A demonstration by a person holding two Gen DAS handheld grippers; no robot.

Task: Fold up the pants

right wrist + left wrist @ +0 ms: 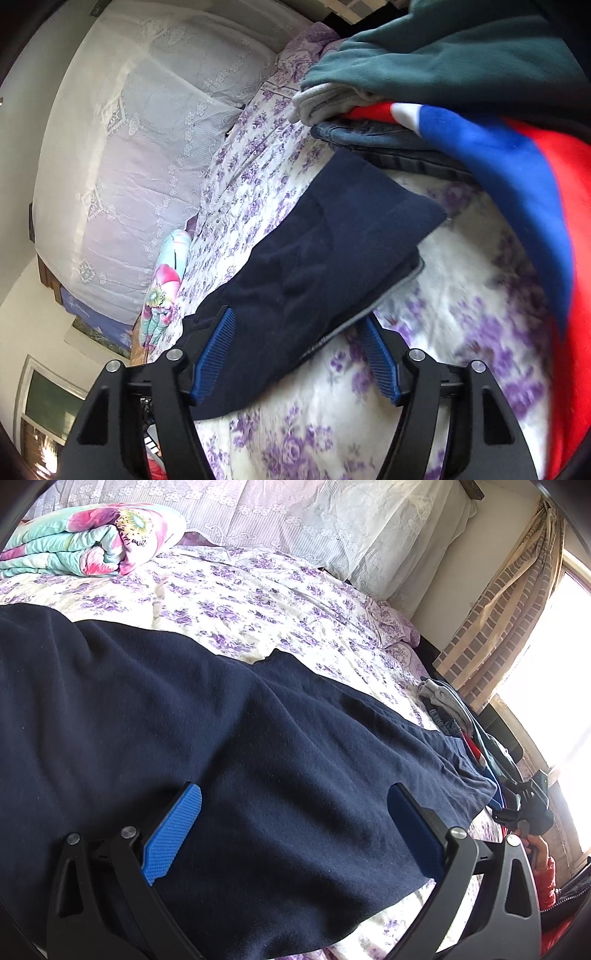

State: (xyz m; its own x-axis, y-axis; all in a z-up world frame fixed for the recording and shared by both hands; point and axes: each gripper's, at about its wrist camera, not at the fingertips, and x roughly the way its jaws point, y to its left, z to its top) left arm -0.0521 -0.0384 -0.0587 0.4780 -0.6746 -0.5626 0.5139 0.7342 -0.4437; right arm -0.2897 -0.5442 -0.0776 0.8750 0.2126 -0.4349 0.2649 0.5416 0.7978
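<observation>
Dark navy pants (184, 716) lie spread flat across the floral bed sheet (251, 602). My left gripper (295, 827) is open just above the cloth near its front edge, and its blue pads (173, 830) hold nothing. In the right wrist view the pants (314, 266) run away from me, one end lying near a clothes pile. My right gripper (299, 354) is open, its jaws on either side of the pants' grey-lined edge, not closed on it. The right gripper also shows at the far right of the left wrist view (524, 805).
A pile of folded clothes (461, 92), teal, grey, denim and red-blue, sits at the bed's end beside the pants. A rolled flowered quilt (88, 539) lies by the lace-covered headboard (295, 513). A curtain (498, 602) and bright window are on the right.
</observation>
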